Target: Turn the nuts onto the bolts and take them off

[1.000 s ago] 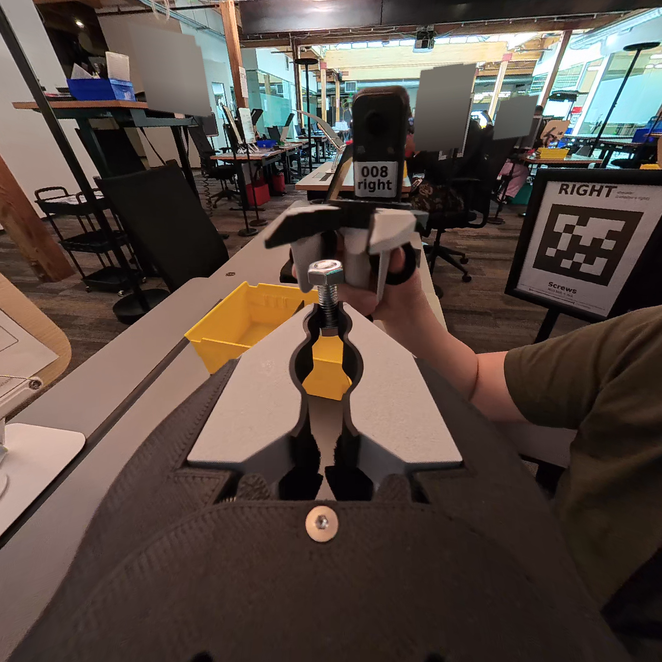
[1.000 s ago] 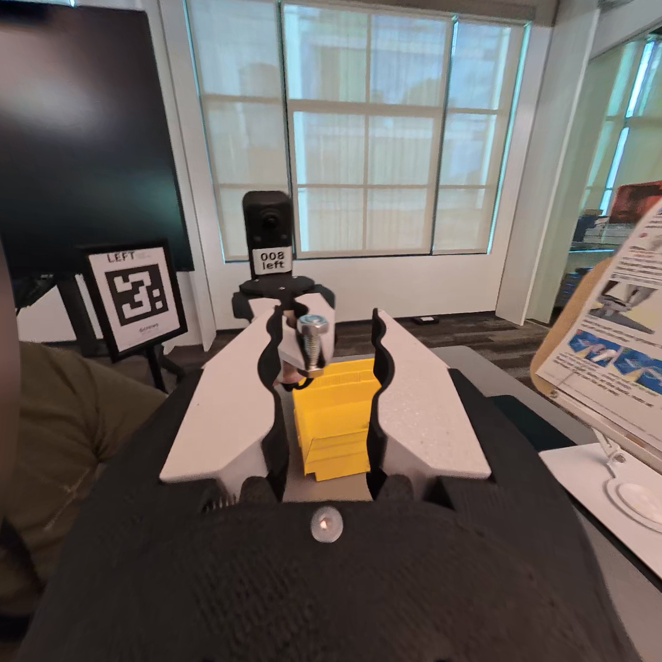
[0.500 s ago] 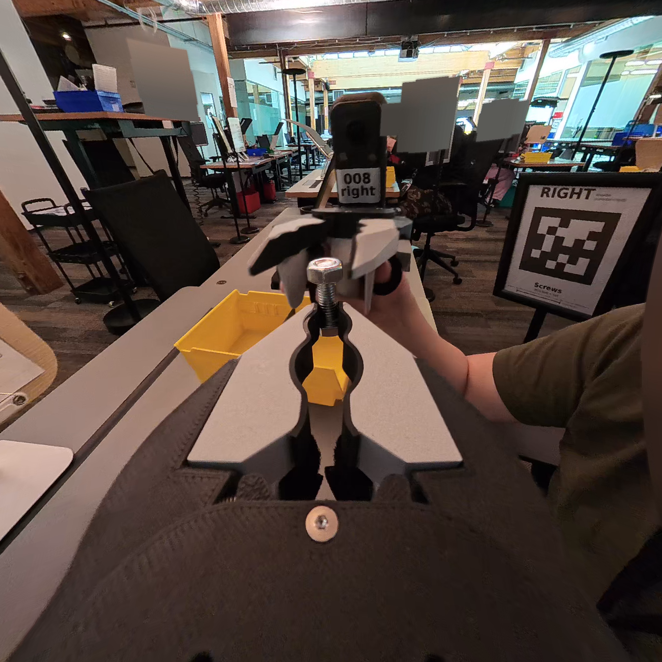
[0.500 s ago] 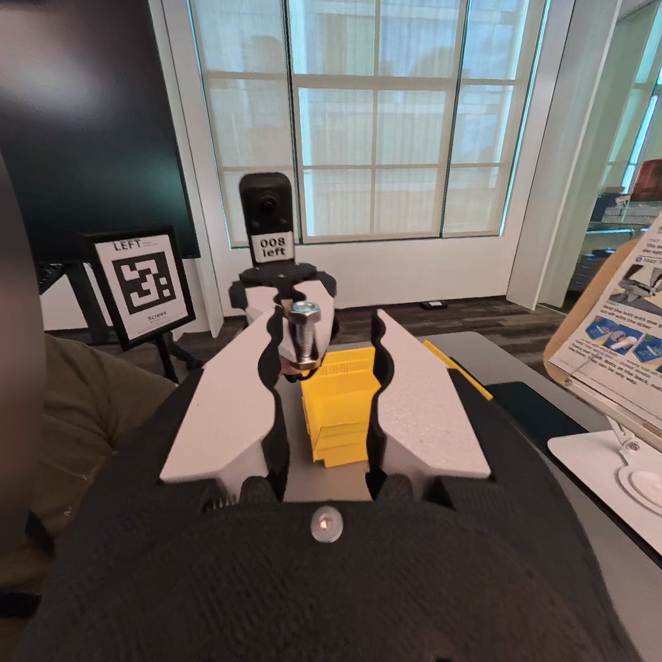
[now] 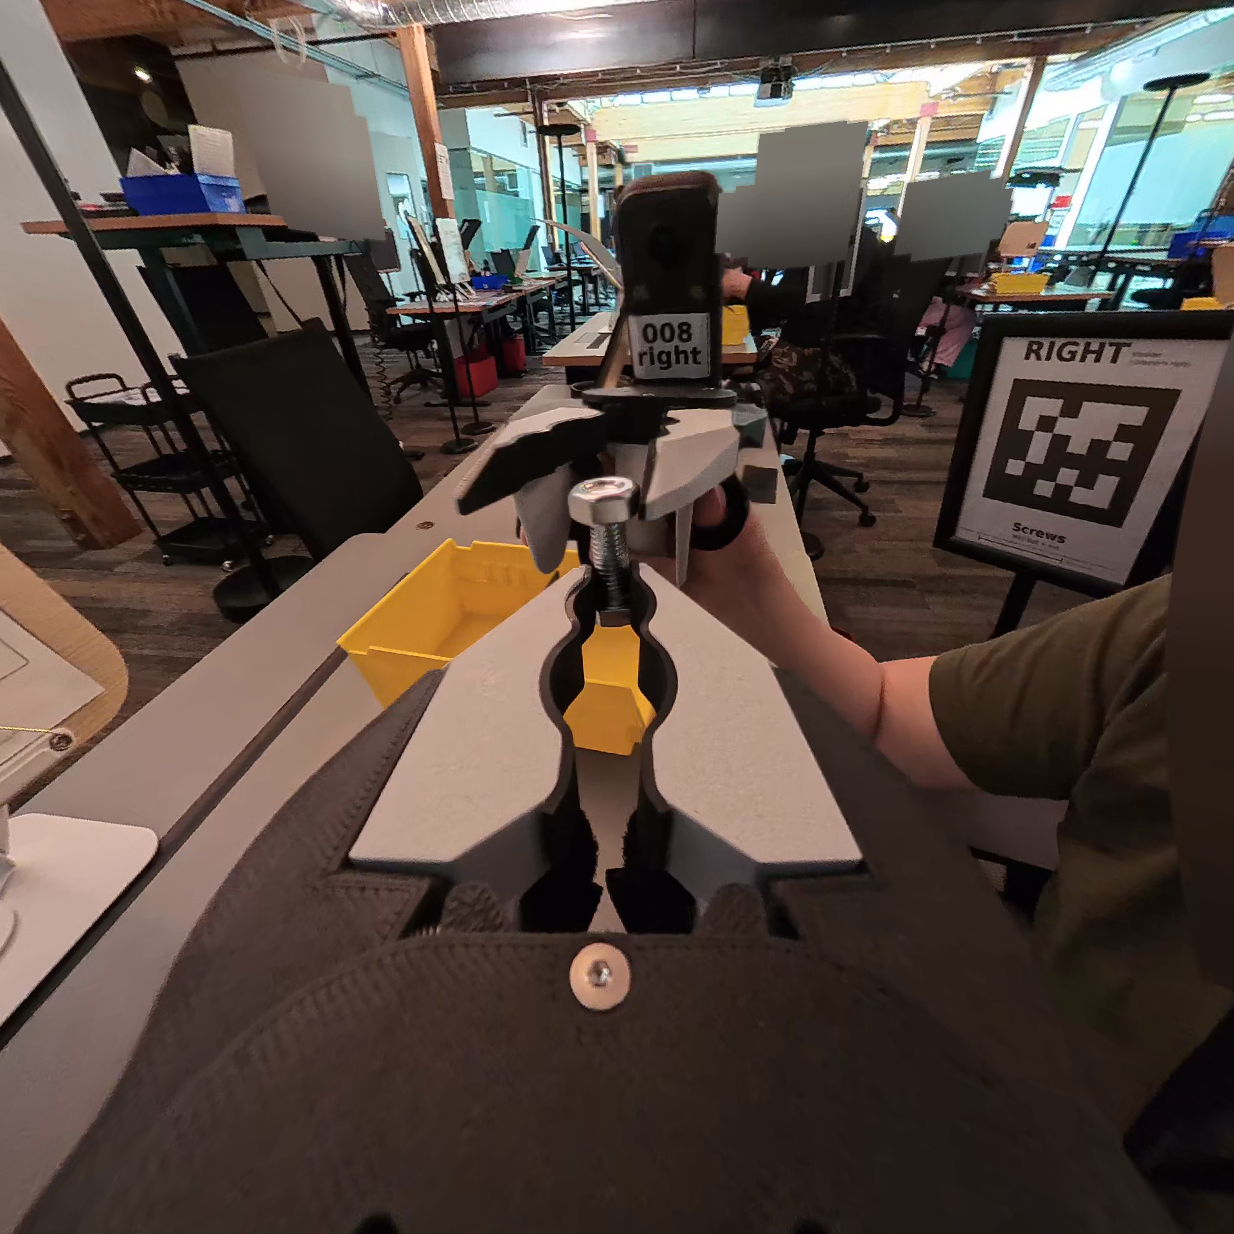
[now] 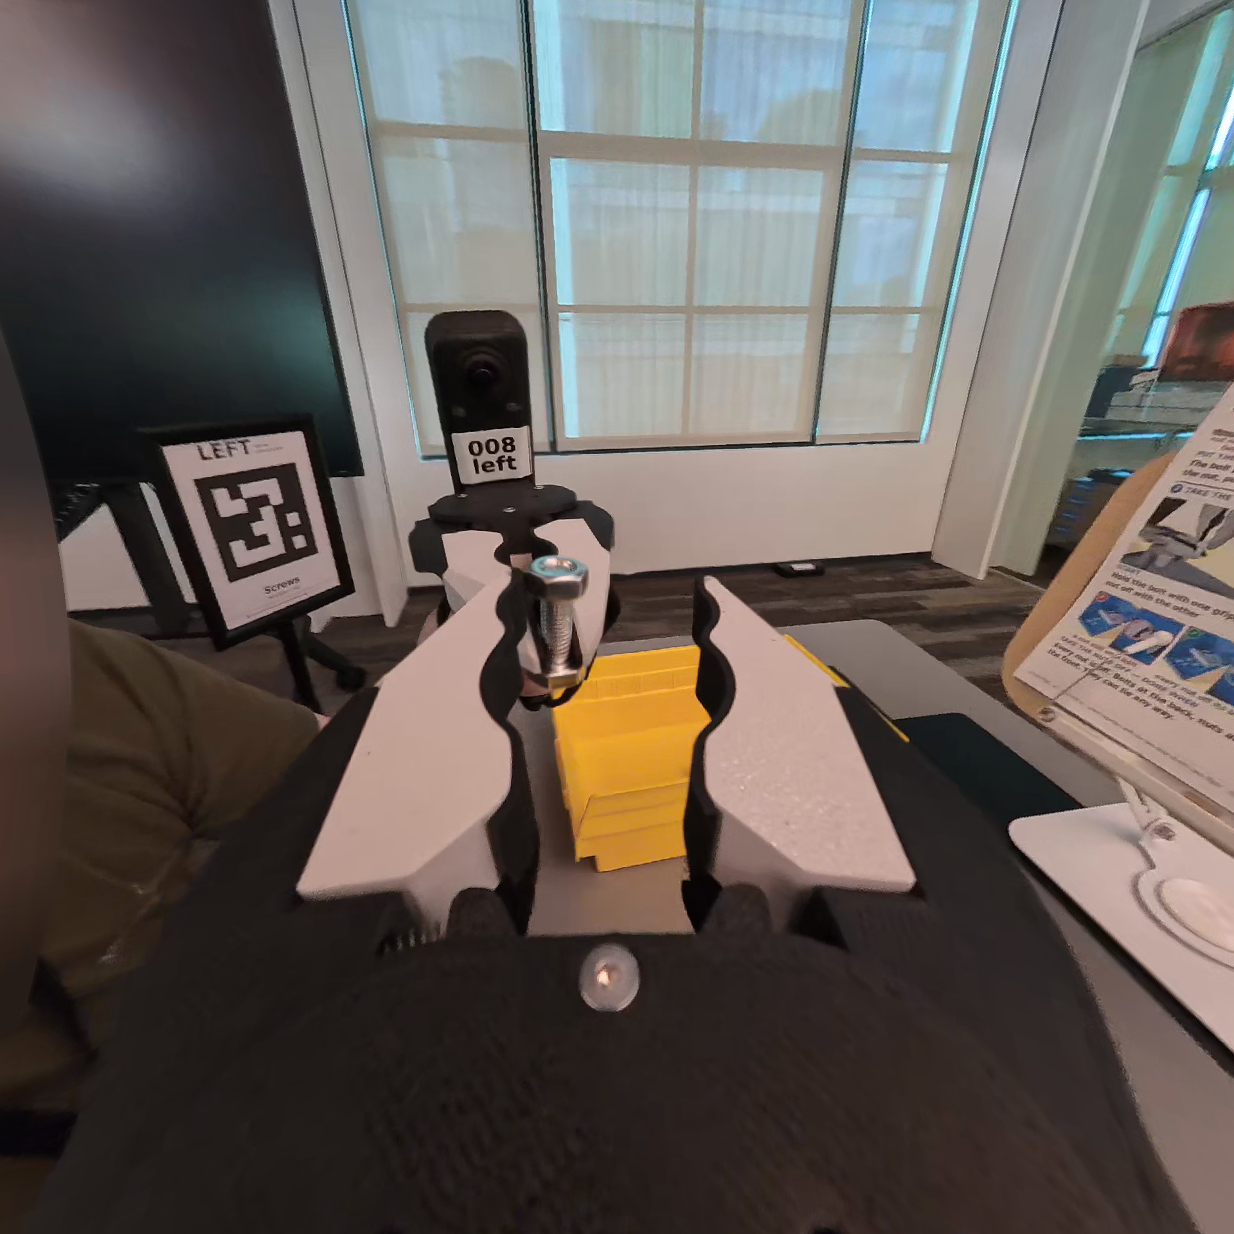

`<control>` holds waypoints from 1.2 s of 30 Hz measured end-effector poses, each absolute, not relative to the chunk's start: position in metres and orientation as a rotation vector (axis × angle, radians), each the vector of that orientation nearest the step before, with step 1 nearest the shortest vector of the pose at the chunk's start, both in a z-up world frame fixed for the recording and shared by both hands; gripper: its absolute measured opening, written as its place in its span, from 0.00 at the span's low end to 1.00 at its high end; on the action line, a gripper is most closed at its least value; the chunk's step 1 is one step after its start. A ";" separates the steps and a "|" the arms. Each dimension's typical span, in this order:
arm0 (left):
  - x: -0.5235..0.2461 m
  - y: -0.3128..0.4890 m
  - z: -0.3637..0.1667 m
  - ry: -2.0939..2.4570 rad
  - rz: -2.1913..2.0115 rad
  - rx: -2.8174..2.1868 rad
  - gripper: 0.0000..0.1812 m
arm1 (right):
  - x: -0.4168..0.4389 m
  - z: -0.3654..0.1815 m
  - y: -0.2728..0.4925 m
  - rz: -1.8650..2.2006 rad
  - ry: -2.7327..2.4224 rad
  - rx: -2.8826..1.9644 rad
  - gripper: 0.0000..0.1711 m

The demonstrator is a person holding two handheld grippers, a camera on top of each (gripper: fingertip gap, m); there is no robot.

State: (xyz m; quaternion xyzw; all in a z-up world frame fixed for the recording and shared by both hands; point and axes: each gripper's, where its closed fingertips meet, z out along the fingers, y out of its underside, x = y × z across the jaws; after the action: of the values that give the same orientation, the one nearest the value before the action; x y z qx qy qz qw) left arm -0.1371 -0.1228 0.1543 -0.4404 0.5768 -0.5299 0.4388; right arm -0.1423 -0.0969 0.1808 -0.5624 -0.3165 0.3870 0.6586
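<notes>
Left tool (image 5: pixel 609 587) clamping upright bolt (image 5: pixel 606 534)

A tall gridded window (image 6: pixel 701 227) fills the upper centre beside a dark panel (image 6: pixel 153 254) at upper left, while desks (image 5: pixel 461 304), office chairs (image 5: pixel 828 414) and seemingly wooden posts (image 5: pixel 421 107) recede behind.

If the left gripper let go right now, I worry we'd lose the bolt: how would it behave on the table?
The bolt looks like solid metal, so probably heavy for its size and rigid. Its round threaded shank would likely roll, curving around the wider hex head. The left gripper pinches only its lower end.
</notes>
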 end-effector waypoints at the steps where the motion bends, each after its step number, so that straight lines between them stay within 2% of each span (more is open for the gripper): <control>1: -0.138 -0.121 0.156 1.423 -1.307 -1.091 0.04 | -0.137 0.182 -0.097 0.912 -0.706 -1.278 0.29; 5: -0.144 -0.121 0.161 1.414 -1.332 -1.087 0.04 | -0.116 0.185 -0.091 0.918 -0.645 -1.285 0.27; 12: -0.136 -0.125 0.154 1.445 -1.328 -1.095 0.04 | -0.147 0.179 -0.097 0.908 -0.726 -1.277 0.28; 18: -0.143 -0.119 0.160 1.418 -1.346 -1.095 0.04 | -0.114 0.177 -0.078 0.907 -0.605 -1.324 0.26; 23: -0.138 -0.114 0.155 1.410 -1.312 -1.117 0.04 | -0.136 0.193 -0.104 0.989 -0.676 -1.202 0.26; 26: -0.136 -0.114 0.154 1.410 -1.312 -1.121 0.04 | -0.148 0.185 -0.104 0.918 -0.723 -1.248 0.26; 29: -0.136 -0.115 0.154 1.415 -1.307 -1.118 0.04 | -0.149 0.183 -0.100 0.856 -0.720 -1.255 0.20; 32: -0.137 -0.117 0.154 1.419 -1.309 -1.112 0.04 | -0.151 0.183 -0.105 0.886 -0.752 -1.233 0.09; 36: -0.139 -0.132 0.154 1.487 -1.400 -1.074 0.04 | -0.155 0.183 -0.121 0.992 -0.862 -1.164 0.09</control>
State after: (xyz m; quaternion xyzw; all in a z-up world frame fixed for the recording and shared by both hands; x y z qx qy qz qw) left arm -0.1388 -0.1319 0.1542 -0.4256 0.5892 -0.5547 0.4050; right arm -0.1551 -0.1209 0.1833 -0.5102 -0.3777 0.4347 0.6388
